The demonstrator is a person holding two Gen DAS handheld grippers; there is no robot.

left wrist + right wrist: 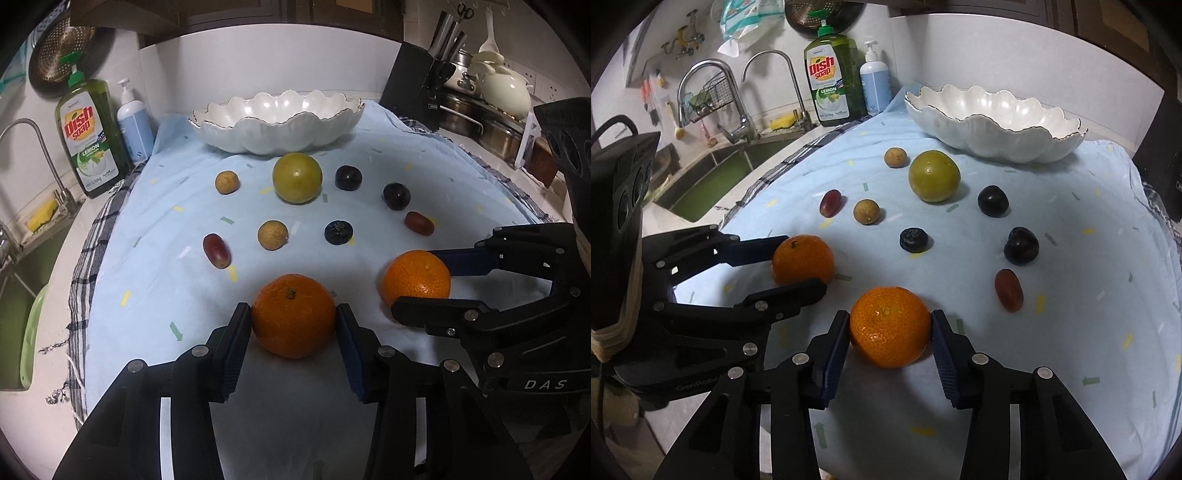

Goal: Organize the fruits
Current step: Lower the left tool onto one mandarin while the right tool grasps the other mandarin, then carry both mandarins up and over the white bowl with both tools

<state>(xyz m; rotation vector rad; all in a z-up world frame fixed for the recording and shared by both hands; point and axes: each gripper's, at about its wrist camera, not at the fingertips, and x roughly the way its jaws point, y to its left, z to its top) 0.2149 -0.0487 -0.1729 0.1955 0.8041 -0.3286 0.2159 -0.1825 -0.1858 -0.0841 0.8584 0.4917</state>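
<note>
Bowl (pixel 277 125): glossy white glazed ceramic, thin dark rim. Cloth (pixel 147 280): matt light-blue fabric, slightly wrinkled. Oranges (pixel 293 315) (pixel 889 326): dimpled, waxy sheen. Grippers (pixel 293 314) (pixel 889 325): matt black plastic, metal rivets, ribbed blue pads (pixel 351 350).

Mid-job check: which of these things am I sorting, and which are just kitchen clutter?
Job: two oranges, one between the left gripper fingers, one between the right gripper fingers; green fruit; white bowl.

Clutter: dish soap, pump bottle, knife block.
</note>
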